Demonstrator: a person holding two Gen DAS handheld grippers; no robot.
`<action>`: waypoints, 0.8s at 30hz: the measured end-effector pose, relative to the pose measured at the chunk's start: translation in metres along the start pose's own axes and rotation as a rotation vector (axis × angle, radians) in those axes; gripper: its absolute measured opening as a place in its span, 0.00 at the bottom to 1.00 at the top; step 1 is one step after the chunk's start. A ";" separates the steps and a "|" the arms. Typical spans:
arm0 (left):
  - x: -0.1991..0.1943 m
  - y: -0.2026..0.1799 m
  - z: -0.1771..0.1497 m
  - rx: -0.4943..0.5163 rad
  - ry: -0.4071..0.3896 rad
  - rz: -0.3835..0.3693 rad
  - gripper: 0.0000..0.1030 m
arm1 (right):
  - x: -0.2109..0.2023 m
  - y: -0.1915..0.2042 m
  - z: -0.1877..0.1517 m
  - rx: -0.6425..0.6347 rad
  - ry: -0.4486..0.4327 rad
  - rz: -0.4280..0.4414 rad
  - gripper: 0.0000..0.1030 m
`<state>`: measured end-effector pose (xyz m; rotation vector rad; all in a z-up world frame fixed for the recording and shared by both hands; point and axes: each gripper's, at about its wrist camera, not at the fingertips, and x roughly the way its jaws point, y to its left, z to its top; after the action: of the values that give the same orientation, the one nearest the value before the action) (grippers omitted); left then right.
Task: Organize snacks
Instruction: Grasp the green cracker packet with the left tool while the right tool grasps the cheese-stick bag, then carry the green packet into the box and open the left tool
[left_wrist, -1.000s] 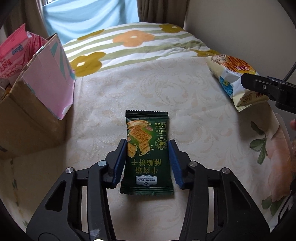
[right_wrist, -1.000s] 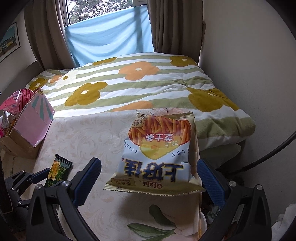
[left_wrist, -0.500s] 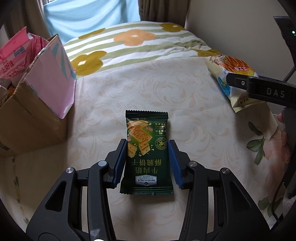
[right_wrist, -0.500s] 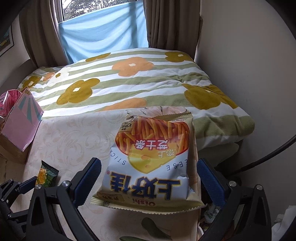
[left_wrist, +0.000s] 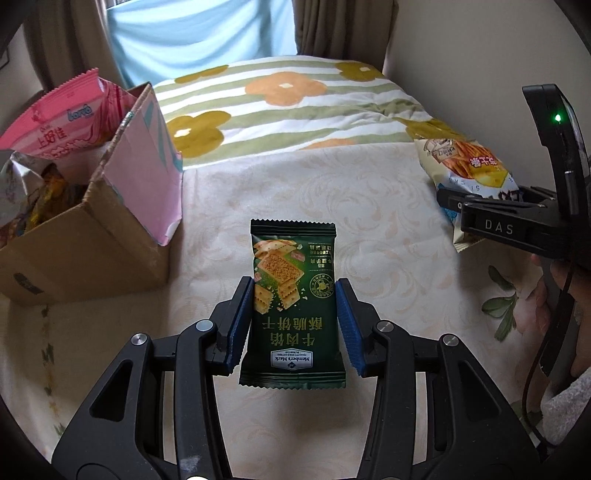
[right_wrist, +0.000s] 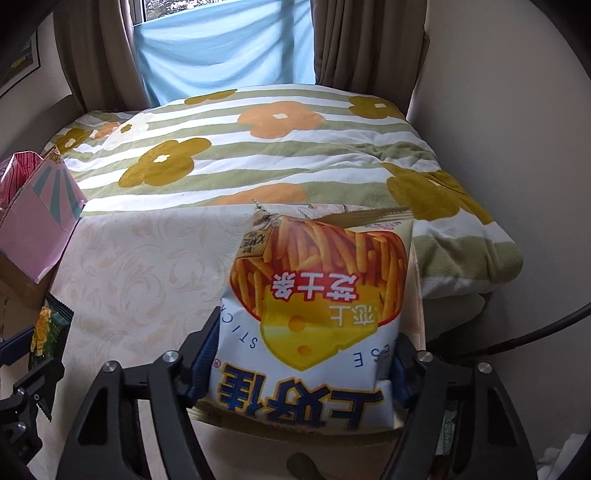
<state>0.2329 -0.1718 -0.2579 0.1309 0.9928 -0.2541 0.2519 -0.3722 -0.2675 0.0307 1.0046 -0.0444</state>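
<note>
Left wrist view: the left claw (left_wrist: 293, 325) has its blue pads clamped on the two long sides of a dark green foil packet of crackers (left_wrist: 293, 302). The packet's long axis runs straight away from the claw, its printed text upside down to the camera and its far crimped end pointing up the bed. It looks light and flat, slick on its faces, with brittle contents, so a hold across the width near the middle seems right, and not a hard one.

Right wrist view: the right claw (right_wrist: 306, 365) has just been closing, and its pads now press the sides of a white and orange puffed bag of cheese sticks (right_wrist: 317, 306) near its lower end. The bag lies on the cream patterned bed sheet (left_wrist: 388, 206), long axis also pointing away, toward the flowered striped blanket (right_wrist: 258, 147). Air-filled and soft, it will likely squash and slip.

Further left stands an open cardboard box with a pink flap (left_wrist: 110, 206), already holding a pink snack bag (left_wrist: 70, 122), probably the destination.
</note>
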 end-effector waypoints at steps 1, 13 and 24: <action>-0.004 0.002 0.002 -0.009 -0.006 -0.002 0.39 | -0.003 0.002 0.001 -0.007 -0.001 0.003 0.64; -0.088 0.050 0.018 -0.084 -0.112 0.043 0.39 | -0.072 0.055 0.025 -0.069 -0.078 0.117 0.62; -0.159 0.166 0.060 -0.125 -0.237 0.139 0.39 | -0.130 0.165 0.060 -0.122 -0.157 0.248 0.62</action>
<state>0.2433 -0.0013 -0.0927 0.0538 0.7581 -0.0768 0.2412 -0.2075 -0.1247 0.0395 0.8386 0.2381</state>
